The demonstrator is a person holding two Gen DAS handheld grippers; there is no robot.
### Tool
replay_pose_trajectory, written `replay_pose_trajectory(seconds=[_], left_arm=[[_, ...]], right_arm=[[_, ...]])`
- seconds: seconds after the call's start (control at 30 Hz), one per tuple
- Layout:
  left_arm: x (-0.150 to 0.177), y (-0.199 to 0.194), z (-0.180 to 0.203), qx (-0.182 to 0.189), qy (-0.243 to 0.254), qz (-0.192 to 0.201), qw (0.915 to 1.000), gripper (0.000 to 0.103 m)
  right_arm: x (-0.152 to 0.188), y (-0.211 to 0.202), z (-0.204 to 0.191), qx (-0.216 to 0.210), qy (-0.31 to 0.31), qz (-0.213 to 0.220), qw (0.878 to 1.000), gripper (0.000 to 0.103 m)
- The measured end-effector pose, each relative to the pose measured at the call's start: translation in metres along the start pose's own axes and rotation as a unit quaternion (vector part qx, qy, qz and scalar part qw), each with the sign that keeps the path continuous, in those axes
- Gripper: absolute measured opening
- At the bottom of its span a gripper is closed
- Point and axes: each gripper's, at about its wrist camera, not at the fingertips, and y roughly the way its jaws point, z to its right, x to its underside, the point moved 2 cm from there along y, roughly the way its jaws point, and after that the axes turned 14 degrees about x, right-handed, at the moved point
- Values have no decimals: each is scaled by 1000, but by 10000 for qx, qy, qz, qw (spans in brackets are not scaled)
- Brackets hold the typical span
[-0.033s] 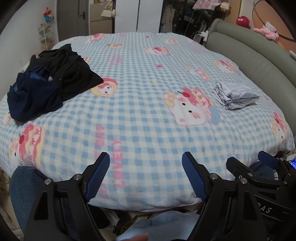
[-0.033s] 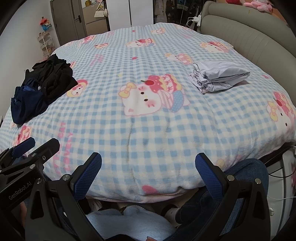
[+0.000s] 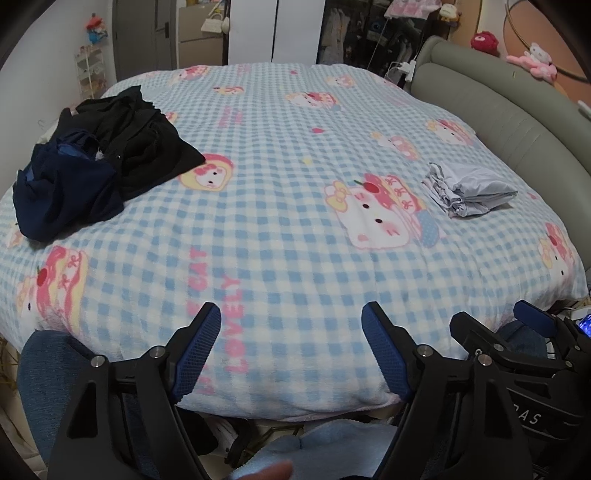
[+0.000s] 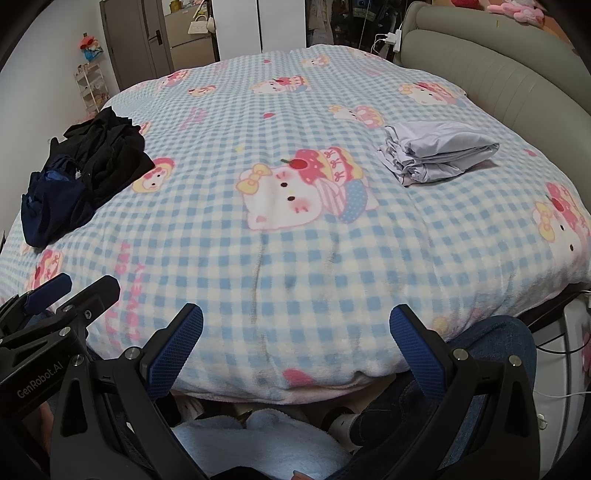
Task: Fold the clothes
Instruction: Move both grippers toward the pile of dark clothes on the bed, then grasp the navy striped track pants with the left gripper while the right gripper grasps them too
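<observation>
Dark clothes (image 3: 99, 162) heaped upper left look soft, limp; pinch an outer edge. Grey garment (image 3: 469, 188) lies folded right. Left gripper (image 3: 291, 354) and right gripper (image 4: 295, 350) both spread, empty.

Dim, even indoor light; soft shadows; strong fisheye bending, dark corner vignette.

A bed fills the view, covered by a blue and white checked blanket (image 3: 295, 229) printed with pink cartoon cats and the words "LOVELY CAT". A padded grey-green headboard (image 3: 517, 122) curves along its right side. Beyond the bed stand a grey door (image 4: 136, 44), white wardrobe doors (image 3: 277, 29) and an open rack of hanging garments (image 3: 354, 37). A white wire shelf (image 3: 90, 74) stands by the left wall with a bright toy on top. Pink and red plush toys (image 3: 532, 61) sit above the headboard. A white charger (image 4: 392, 37) is plugged in near the headboard's end.
</observation>
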Motion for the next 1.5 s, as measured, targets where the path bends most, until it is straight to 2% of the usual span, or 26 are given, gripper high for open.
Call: replay_pose_trajectory(seconds=[0.17, 0.37, 0.43, 0.5, 0.57, 0.6, 0.67, 0.8, 0.9, 1.03, 1.1, 1.17, 1.2, 1.27, 1.3, 1.37, 1.4, 1.47, 1.5], left_arm=[[-10, 3, -5, 1, 22, -3, 10000, 78], [-27, 4, -18, 51, 9, 60, 10000, 80], [-35, 3, -30, 167, -100, 105, 9998, 82], [-42, 2, -42, 284, -210, 150, 9993, 83], [-50, 1, -54, 400, -319, 195, 9985, 83], [-53, 1, -63, 456, -411, 233, 9978, 83], [-56, -2, -91, 475, -675, 361, 9959, 83], [-73, -15, -163, -94, -1069, 678, 9919, 83], [-84, -24, -217, -520, -1361, 913, 9851, 83], [-96, -22, -310, -1065, -2100, 1098, 9657, 83], [-96, -14, -349, -1142, -2455, 1079, 9566, 83], [-94, -6, -378, -1057, -2716, 1091, 9504, 82], [-93, -3, -389, -976, -2825, 1110, 9478, 80], [-91, 4, -407, -898, -2980, 1060, 9444, 53], [-89, 7, -415, -915, -3065, 988, 9423, 33], [-86, 11, -421, -772, -3146, 966, 9412, 24], [-85, 12, -421, -680, -3129, 983, 9422, 15], [-87, 10, -416, -522, -2982, 1002, 9478, 8], [-89, 8, -409, -406, -2860, 1017, 9519, 6]], right_arm=[[-11, -5, -15, -178, 62, 40, 9998, 102], [-21, 3, -20, -475, -215, 200, 9984, 102], [-32, -2, -35, -452, -347, 315, 9979, 102], [-46, -2, -51, -214, -751, 750, 9941, 102], [-60, 4, -62, -117, -1018, 844, 9912, 102], [-68, 8, -67, -206, -1074, 781, 9909, 102], [-81, 14, -84, -568, -1182, 686, 9890, 102], [-108, 15, -141, -1152, -1557, 595, 9793, 102], [-126, 13, -200, -1341, -1925, 689, 9696, 102], [-137, 23, -280, -1763, -2254, 602, 9563, 102], [-142, 31, -321, -2007, -2389, 521, 9487, 102], [-146, 38, -360, -2245, -2521, 437, 9403, 102], [-145, 44, -376, -2334, -2578, 382, 9368, 102], [-144, 65, -415, -2445, -2716, 186, 9306, 102], [-142, 73, -429, -2469, -2757, 71, 9290, 100], [-138, 92, -455, -2589, -2771, -244, 9250, 94], [-137, 97, -464, -2685, -2755, -367, 9223, 86], [-133, 108, -479, -2850, -2715, -610, 9173, 66], [-132, 111, -480, -2837, -2679, -683, 9182, 50]])
